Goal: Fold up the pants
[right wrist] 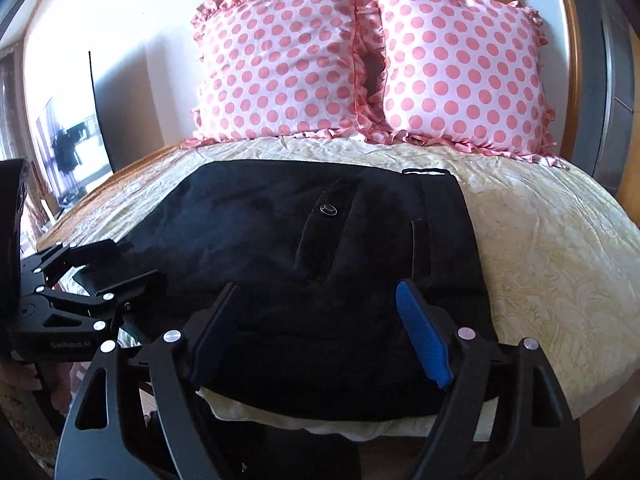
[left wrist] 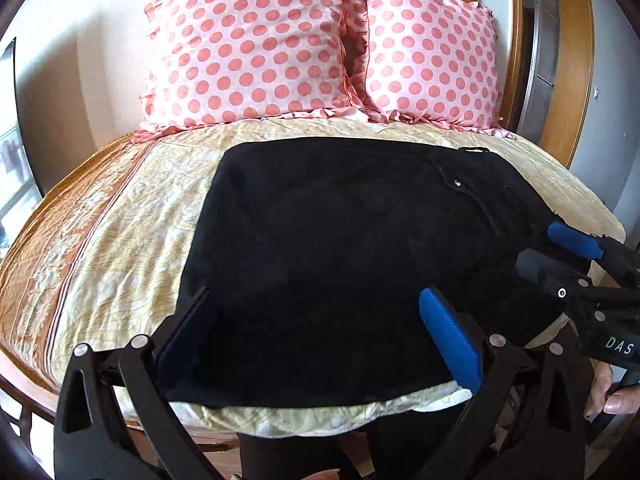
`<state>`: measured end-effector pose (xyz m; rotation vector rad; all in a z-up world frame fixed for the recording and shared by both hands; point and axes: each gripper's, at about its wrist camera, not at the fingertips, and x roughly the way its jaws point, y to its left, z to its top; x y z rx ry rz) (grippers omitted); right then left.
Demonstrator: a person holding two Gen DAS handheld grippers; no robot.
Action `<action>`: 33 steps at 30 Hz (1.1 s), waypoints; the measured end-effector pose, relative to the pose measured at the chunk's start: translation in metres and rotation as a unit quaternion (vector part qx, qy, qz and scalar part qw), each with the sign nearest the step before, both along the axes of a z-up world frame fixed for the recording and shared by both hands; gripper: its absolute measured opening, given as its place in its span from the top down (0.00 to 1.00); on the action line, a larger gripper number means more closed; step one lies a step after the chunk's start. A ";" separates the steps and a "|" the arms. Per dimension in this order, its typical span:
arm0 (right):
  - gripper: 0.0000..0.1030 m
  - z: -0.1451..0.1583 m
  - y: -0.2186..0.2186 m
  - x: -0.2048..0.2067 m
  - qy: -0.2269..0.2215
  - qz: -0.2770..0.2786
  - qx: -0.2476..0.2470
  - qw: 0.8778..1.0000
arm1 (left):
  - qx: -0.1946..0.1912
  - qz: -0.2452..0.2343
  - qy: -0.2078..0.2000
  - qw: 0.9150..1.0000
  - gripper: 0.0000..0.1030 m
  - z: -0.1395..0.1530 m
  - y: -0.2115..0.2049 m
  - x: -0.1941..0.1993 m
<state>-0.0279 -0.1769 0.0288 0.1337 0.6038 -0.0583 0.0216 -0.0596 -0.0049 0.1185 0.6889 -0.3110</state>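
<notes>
Black pants (left wrist: 340, 248) lie flat in a folded, roughly rectangular shape on a bed (left wrist: 120, 220) covered with a cream and orange patterned sheet. The waistband end, with a small metal button (right wrist: 329, 209) and a belt loop, sits on the right side of the fold, and the near edge of the fabric reaches almost to the edge of the mattress. Two pink pillows with coral polka dots and ruffled trim stand side by side against the wall at the head of the bed, the left pillow (left wrist: 248, 44) just touching the right pillow (left wrist: 432, 60). The left gripper (left wrist: 316, 344) hovers over the near left part of the pants with its blue-padded fingers spread wide and nothing clamped between them. The right gripper (right wrist: 316, 336) sits over the near right part of the pants, its jaws also standing wide apart, with the fabric visible below them but not pinched. In the left wrist view, a hand (left wrist: 612, 396) grips the handle of the right gripper at the lower right edge.
</notes>
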 end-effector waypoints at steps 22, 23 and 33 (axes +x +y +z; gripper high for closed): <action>0.01 -0.007 0.034 -0.065 -0.007 -0.087 -0.041 0.995 | 0.038 0.075 -0.035 0.996 0.02 0.002 0.016 -0.073; 0.01 -0.009 0.035 -0.065 -0.002 -0.087 -0.042 0.995 | 0.042 0.074 -0.034 0.996 0.02 0.001 0.015 -0.073; 0.01 -0.026 0.039 -0.060 0.042 -0.095 -0.046 0.994 | 0.061 0.078 -0.010 0.995 0.02 -0.009 0.013 -0.073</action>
